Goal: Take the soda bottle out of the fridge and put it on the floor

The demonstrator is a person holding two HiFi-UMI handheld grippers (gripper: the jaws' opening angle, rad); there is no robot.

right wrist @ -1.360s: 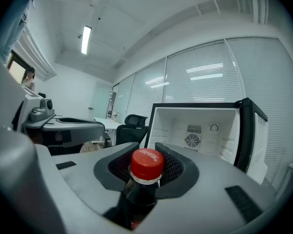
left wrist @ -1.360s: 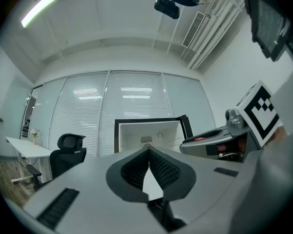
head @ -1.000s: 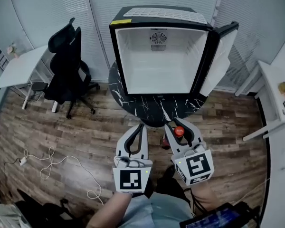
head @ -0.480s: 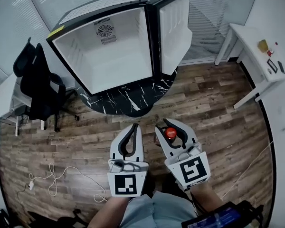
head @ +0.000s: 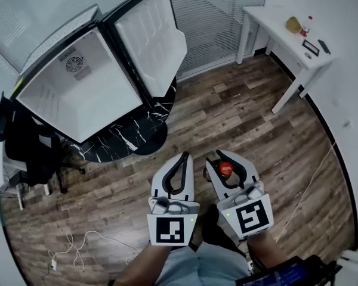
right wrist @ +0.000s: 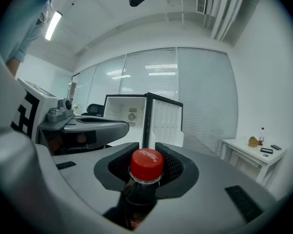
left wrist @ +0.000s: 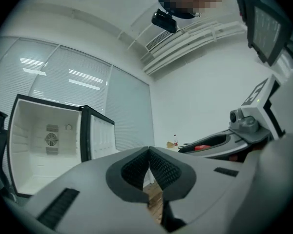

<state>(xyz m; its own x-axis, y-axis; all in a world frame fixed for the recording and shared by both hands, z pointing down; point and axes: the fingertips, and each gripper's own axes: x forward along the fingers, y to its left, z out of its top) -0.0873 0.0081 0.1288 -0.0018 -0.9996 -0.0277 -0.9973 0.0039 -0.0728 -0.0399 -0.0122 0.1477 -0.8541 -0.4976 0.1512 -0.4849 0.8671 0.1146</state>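
**A:** Where is the soda bottle (right wrist: 145, 172) being held at this moment?

**B:** It is being gripped by the neck, just under the red cap, between the jaws of the right gripper (head: 225, 159). It is being carried above the wooden floor (head: 244, 106), well apart from the open, empty fridge (head: 77, 94). The left gripper (head: 185, 156) is being carried beside it, its jaws pressed together on nothing.

**A:** What is being risked from here?

**B:** Only the neck is being clamped, so the body is probably being left free to swing. If the bottle is being tilted as it is lowered, it may be set down on an edge and toppled on release.

**A:** What is being shown by one view alone?

**B:** The pads on the neck are being shown plainly in the right gripper view. In the head view only the cap is being seen, but the open floor ahead is being shown there.
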